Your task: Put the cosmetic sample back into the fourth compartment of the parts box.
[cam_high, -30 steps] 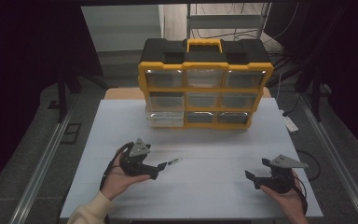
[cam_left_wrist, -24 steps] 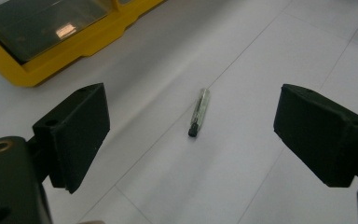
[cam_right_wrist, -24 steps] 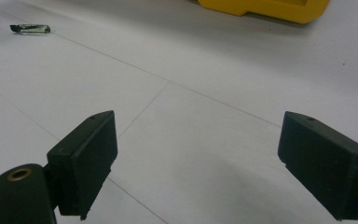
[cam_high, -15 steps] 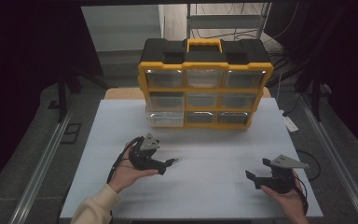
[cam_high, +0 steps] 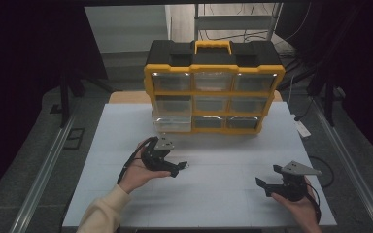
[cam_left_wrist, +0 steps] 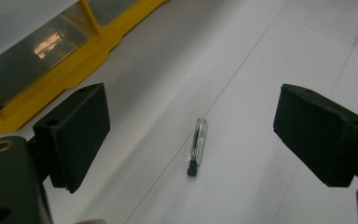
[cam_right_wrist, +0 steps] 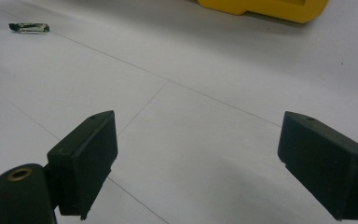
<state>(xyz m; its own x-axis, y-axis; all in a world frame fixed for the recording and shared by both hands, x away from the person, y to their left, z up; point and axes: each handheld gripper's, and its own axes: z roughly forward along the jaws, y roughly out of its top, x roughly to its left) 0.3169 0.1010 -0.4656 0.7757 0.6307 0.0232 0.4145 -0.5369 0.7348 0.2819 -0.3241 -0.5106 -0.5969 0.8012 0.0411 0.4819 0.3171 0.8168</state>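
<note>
Between the left gripper's (cam_left_wrist: 193, 140) spread fingers (cam_left_wrist: 77, 133): unlabelled clear tube (cam_left_wrist: 196, 145).

No legible text, label or number anywhere.

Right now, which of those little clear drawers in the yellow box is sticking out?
The bottom-left drawer of the yellow organizer juts forward past the frame; the others sit flush.

This looks like a lab or workshop test bench: a white table (cam_high: 213, 204) with thin grid lines stands between metal frame rails (cam_high: 43, 174) under dark curtains, a yellow-and-black parts organiser (cam_high: 213, 92) with clear drawers sits on it, and shelving with cables (cam_high: 233, 24) stands behind.
</note>
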